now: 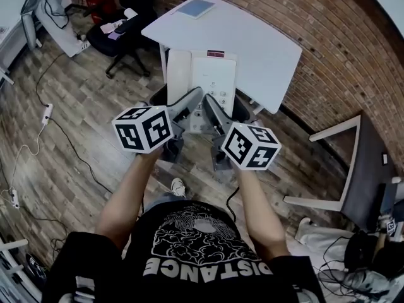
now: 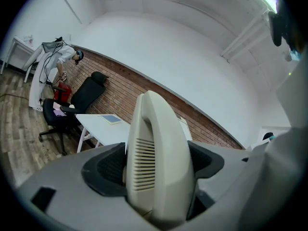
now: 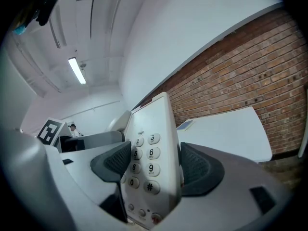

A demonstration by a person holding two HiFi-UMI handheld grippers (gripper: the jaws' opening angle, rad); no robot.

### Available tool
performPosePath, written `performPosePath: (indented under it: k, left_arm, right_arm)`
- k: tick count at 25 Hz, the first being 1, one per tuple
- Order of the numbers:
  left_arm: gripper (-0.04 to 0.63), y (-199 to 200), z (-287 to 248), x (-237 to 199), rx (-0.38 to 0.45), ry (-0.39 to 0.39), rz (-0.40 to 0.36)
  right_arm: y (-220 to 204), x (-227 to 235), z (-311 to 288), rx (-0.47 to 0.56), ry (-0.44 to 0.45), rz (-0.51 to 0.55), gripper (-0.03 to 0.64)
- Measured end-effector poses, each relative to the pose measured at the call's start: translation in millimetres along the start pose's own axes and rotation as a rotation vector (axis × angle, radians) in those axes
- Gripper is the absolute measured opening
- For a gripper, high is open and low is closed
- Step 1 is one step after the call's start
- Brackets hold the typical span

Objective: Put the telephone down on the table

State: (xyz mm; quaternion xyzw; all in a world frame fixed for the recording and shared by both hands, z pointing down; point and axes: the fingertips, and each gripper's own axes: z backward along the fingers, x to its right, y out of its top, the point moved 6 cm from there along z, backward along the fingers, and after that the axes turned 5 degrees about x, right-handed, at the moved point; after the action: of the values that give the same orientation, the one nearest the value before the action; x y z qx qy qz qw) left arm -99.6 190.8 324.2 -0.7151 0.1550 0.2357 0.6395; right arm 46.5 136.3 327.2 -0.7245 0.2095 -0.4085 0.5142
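- Left tongs are pinching the telephone at its cream handset, with a pad pressing on each flank.
- Right tongs are clamping the keypad side, a pad on either edge of the body.
- Telephone is hanging in the air between both tongs, face up, not resting on anything. In the head view it is overlapping the near edge of the white bench.
- Bench is carrying only a blue-grey pad at its far corner.
- Bench is standing against a brick wall on a wood plank floor.
- Black office chair is sitting left of the bench.
- Power strip and its cable are lying on the floor.
- Dark side table is standing off to the right.
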Motion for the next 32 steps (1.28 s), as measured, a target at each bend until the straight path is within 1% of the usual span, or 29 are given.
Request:
performPosePath:
  k: [6,15,24,32]
  left_arm:
    - [0.393,7.2,-12.6,-19.8,-0.021,-0.019,0.017]
    - [0.393,12.9,-39.0,-36.5,-0.047,-0.05,0.014]
    - [0.393,18.3,-88.8,-50.5,-0.063,-0.057,0.008]
    - [0.393,25.6,-154.5,-76.0,-0.078,-0.03,0.005]
  right_arm:
    - [-1.0,-0.5,-20.9,-0.006,-0.031,0.0,0.321]
    - [0.3,11.4,-43.7,0.009,-0.071,-0.012,0.321]
    - [10.9,45.7,-78.3,0.015,-0.083,-0.026,0.321]
    - [22.9,92.0,-134.0,-0.001,-0.07,-0.049,0.321]
